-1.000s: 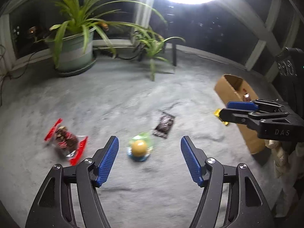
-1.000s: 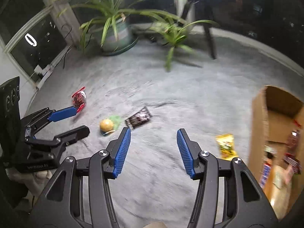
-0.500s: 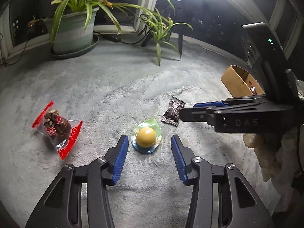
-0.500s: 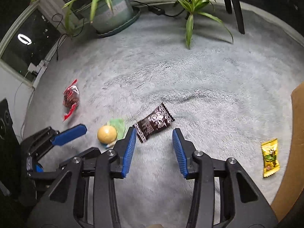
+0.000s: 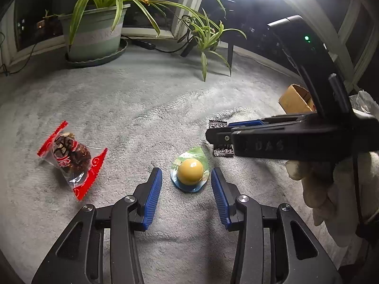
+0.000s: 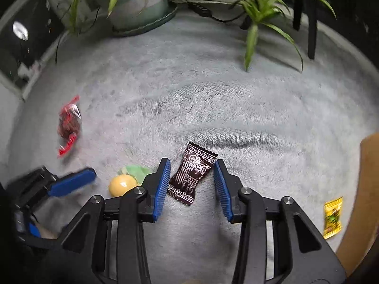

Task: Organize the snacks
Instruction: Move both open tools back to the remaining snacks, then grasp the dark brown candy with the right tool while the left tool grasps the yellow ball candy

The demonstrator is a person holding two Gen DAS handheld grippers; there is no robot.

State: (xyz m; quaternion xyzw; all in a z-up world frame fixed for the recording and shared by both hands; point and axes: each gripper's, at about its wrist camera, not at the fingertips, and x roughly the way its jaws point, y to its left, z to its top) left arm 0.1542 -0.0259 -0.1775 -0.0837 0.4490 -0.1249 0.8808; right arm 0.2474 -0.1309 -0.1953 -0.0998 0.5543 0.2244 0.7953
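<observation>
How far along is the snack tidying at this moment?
Early. Left gripper is closing around the yellow jelly cup, right gripper around the dark packet; neither is lifted. The red-wrapped snack and yellow packet lie outside the cardboard box.

Carpet (image 5: 146, 99) matt, fuzzy pile; red-ended wrapper (image 5: 71, 158) glossy clear plastic (crinkled); cardboard box (image 5: 295, 99) dull brown.
</observation>
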